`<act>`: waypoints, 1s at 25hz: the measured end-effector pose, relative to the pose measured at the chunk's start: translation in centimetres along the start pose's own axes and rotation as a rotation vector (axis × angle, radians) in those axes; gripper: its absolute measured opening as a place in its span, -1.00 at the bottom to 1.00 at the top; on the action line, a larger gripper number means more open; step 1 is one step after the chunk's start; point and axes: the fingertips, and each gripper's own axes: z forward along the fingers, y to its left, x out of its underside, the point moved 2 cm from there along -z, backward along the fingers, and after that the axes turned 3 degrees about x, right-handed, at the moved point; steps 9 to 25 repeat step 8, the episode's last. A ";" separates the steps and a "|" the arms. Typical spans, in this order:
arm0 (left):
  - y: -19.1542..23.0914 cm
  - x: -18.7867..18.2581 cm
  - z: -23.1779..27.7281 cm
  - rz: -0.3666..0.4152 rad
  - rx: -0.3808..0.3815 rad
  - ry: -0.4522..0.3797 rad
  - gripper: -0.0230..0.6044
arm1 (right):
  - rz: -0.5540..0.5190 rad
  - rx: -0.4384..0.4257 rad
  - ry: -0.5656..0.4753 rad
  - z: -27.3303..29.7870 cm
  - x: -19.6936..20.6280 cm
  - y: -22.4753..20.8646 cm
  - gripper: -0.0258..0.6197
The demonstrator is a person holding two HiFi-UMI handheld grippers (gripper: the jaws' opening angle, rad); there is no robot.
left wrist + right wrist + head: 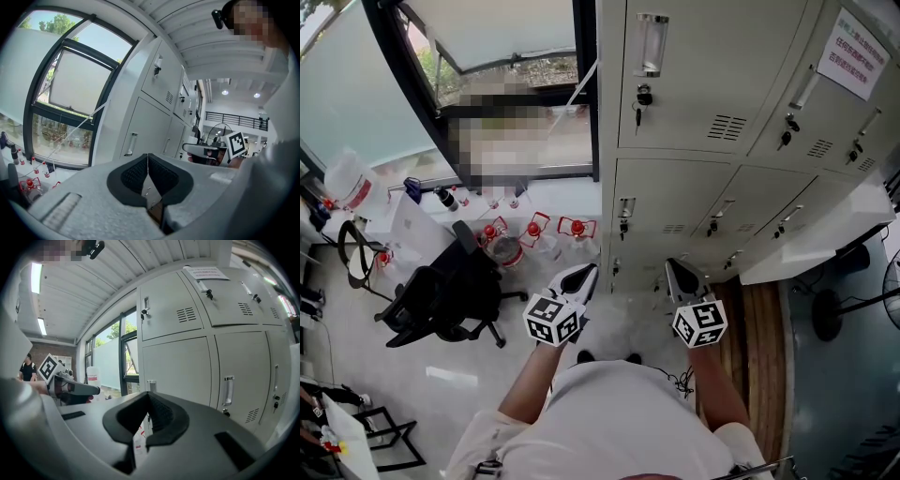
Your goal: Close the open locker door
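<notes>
The left gripper (148, 156) has its jaws pressed together tip to tip with nothing between them. The right gripper (149, 394) is the same: pads meeting, holding nothing. Both are held low in front of the person's body with their tips aimed at the locker bank (703, 178) at 12 o'clock. I take that as a ready carry. A door needs a push rather than a grasp, so closed jaws would serve as a blunt nose.

At about 2 o'clock from the right gripper, well apart from it, a pale panel stands out from the bank. I take this for the open locker door (820, 239), since it does not lie flush with its neighbours. It is nearer the right gripper than the left, so the right looks the likelier one to reach it.

At 9 o'clock from the left gripper a black office chair (441, 295) stands on the floor. At about 11 o'clock red-capped water bottles (534, 230) stand under the window (497, 56).

Counted:
- Two grippers, each with one marker cube.
- One door standing out from the bank.
- Three locks in the upper row with keys (644, 98) hanging in them.
- One paper notice (853, 42) on an upper door.
- Three red-capped bottles in that row.
- One chair.
</notes>
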 end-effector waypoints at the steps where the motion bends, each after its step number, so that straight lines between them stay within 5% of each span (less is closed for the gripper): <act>1: 0.0 0.0 0.0 0.000 0.000 0.000 -0.88 | -0.001 -0.001 0.002 0.0 0.0 0.0 -0.92; 25: -0.2 0.1 0.5 0.002 0.002 0.002 -0.88 | 0.016 -0.011 0.014 0.1 0.4 -0.3 -0.92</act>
